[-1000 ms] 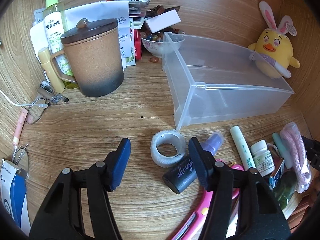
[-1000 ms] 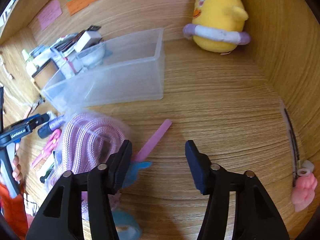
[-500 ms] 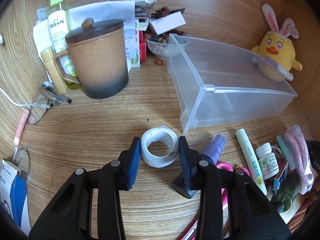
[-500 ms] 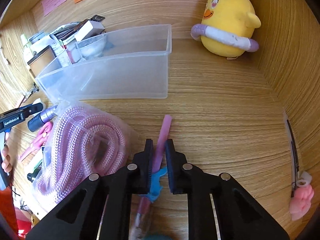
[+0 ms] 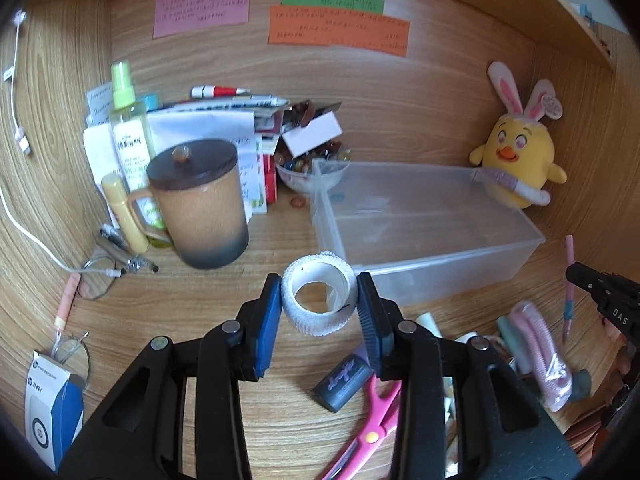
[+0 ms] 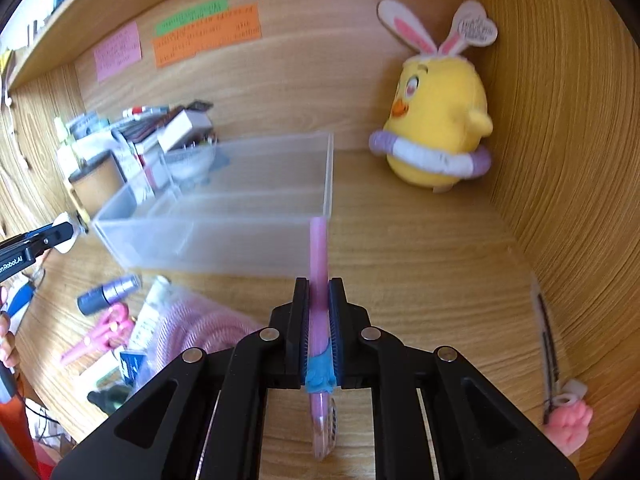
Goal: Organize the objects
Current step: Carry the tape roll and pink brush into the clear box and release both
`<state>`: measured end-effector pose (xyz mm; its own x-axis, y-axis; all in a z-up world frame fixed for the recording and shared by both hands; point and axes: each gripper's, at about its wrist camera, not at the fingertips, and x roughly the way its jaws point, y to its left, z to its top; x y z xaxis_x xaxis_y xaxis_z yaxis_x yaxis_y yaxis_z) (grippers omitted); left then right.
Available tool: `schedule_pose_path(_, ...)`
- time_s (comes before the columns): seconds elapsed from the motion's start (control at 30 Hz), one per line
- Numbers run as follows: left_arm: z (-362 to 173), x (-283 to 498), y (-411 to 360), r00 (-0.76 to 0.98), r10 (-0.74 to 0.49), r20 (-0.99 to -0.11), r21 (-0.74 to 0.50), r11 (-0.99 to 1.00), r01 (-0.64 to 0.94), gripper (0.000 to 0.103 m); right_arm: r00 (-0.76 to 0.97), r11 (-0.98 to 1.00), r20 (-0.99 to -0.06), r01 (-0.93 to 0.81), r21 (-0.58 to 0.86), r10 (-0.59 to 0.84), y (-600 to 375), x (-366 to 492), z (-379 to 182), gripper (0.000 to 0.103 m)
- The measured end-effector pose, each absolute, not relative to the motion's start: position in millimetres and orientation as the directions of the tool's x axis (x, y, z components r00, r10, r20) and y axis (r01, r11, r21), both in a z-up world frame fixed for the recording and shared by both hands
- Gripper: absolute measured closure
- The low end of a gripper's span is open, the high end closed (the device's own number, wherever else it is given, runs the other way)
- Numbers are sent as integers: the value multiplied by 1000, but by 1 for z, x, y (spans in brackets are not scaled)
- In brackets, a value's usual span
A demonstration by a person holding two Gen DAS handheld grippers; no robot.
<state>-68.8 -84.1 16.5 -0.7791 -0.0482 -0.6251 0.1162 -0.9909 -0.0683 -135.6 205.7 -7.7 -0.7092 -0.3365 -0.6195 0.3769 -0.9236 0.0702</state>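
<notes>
My left gripper (image 5: 319, 308) is shut on a white tape roll (image 5: 319, 298) and holds it above the desk, just in front of the clear plastic bin (image 5: 424, 232). My right gripper (image 6: 319, 320) is shut on a pink pen (image 6: 319, 264) with a blue clip, lifted off the desk and pointing at the near right corner of the bin (image 6: 224, 216). The right gripper and pen also show at the right edge of the left wrist view (image 5: 600, 296). The bin looks empty.
A lidded brown mug (image 5: 200, 208), spray bottle (image 5: 128, 128), papers and a bowl of beads (image 5: 308, 168) stand back left. A yellow plush chick (image 6: 436, 136) sits back right. Pink scissors (image 5: 368, 420), a dark spray vial (image 5: 340, 380), bagged pink rope (image 5: 540, 352) lie in front.
Both grippers closed and lifted: the left took hold of the tape roll and raised it, the right took hold of the pink pen and raised it toward the bin.
</notes>
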Motion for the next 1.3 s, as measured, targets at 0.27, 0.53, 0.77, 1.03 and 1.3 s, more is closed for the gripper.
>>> schedule_pose_path(0.27, 36, -87, -75, -805, -8, -593, -84, -994, 72, 66, -776, -919, -523, 392, 38, -353, 198, -136, 35, 95)
schedule_pose_path(0.53, 41, -116, -69, -790, 22, -613, -82, -996, 36, 66, -827, -910, -424, 414, -13, -370, 179, -144, 81, 95)
schedule_pose_path(0.77, 26, -144, -64, -738, 56, -672, -84, -996, 1, 66, -829, -902, -433, 425, -76, -354, 146, -169, 82, 95)
schedule_pose_path(1.03, 1, -169, -55, -679, 46, -733, -47, -999, -17, 66, -773, -873, -556, 461, -162, -305, 107, -207, 35, 95)
schedule_pose_path(1.3, -3, -172, -50, -661, 56, -748, -32, -998, -48, 63, -686, -809, -657, 555, -194, -313, 70, -224, 5, 94)
